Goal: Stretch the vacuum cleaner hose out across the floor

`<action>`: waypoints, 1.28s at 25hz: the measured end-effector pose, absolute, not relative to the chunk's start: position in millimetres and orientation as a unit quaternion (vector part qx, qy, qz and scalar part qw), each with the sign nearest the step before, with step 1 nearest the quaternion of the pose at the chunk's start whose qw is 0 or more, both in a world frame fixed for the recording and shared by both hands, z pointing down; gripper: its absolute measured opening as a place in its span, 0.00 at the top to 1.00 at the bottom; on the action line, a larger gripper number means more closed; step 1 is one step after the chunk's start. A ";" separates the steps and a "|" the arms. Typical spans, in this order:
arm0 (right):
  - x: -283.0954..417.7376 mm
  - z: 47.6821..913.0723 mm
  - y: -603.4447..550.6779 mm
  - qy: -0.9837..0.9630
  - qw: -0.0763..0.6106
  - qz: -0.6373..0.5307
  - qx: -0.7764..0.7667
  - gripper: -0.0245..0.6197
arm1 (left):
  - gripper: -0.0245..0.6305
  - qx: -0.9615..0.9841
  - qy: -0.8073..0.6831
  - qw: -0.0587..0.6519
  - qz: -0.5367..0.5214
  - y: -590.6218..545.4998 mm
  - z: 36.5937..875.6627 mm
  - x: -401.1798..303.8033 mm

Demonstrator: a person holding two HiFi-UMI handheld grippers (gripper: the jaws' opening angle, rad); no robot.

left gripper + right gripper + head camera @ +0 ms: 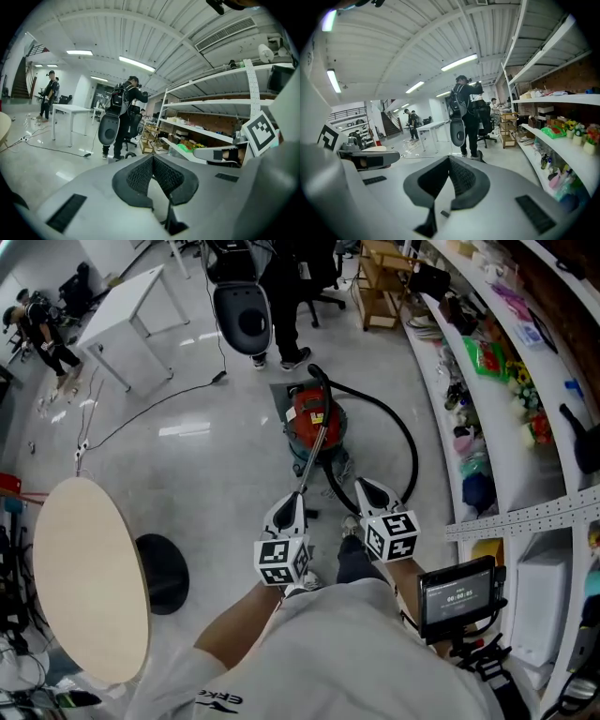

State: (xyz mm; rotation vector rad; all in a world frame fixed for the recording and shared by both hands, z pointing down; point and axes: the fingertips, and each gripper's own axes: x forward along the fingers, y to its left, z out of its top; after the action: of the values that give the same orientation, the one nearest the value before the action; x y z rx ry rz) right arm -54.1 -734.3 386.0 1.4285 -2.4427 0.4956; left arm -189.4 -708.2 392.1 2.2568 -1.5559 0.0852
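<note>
1. The left gripper [292, 504] had its jaws shut together, with nothing between them.
2. The right gripper [364, 487] likewise had its jaws closed and empty.
3. The red vacuum cleaner [314, 418] stood on the floor [206, 456] just ahead of both grippers.
4. Its black hose [409, 442] curved in a loop from the cleaner's top round to the right, near the shelves [506, 442].
5. A metal wand [314, 454] slanted from the cleaner down toward the left gripper.
</note>
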 end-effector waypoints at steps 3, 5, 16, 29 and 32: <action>-51.0 400.2 -776.4 -0.846 0.138 0.178 0.483 0.96 | 0.96 0.800 -0.563 0.204 0.042 -744.3 408.2 -185.8; -46.3 410.0 -809.1 -0.849 0.143 0.185 0.474 0.96 | 0.96 0.794 -0.570 0.204 0.050 -774.3 418.3 -180.9; -18.1 479.1 -957.7 -0.851 0.173 0.219 0.444 0.96 | 0.96 0.761 -0.595 0.241 0.094 -910.3 498.7 -160.2; -18.5 626.4 -1044.3 -0.860 0.219 0.243 0.392 0.96 | 0.96 0.753 -0.577 0.277 0.152 -982.8 655.0 -147.0; -20.3 657.2 -1064.5 -0.860 0.223 0.250 0.385 0.96 | 0.96 0.754 -0.571 0.277 0.168 -1000.6 690.2 -143.9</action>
State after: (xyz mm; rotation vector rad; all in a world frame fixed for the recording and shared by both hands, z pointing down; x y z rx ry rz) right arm -20.3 -1064.5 657.2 1.0635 -2.3736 0.6900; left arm -143.9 -1000.6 690.2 2.0257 -1.5321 0.4521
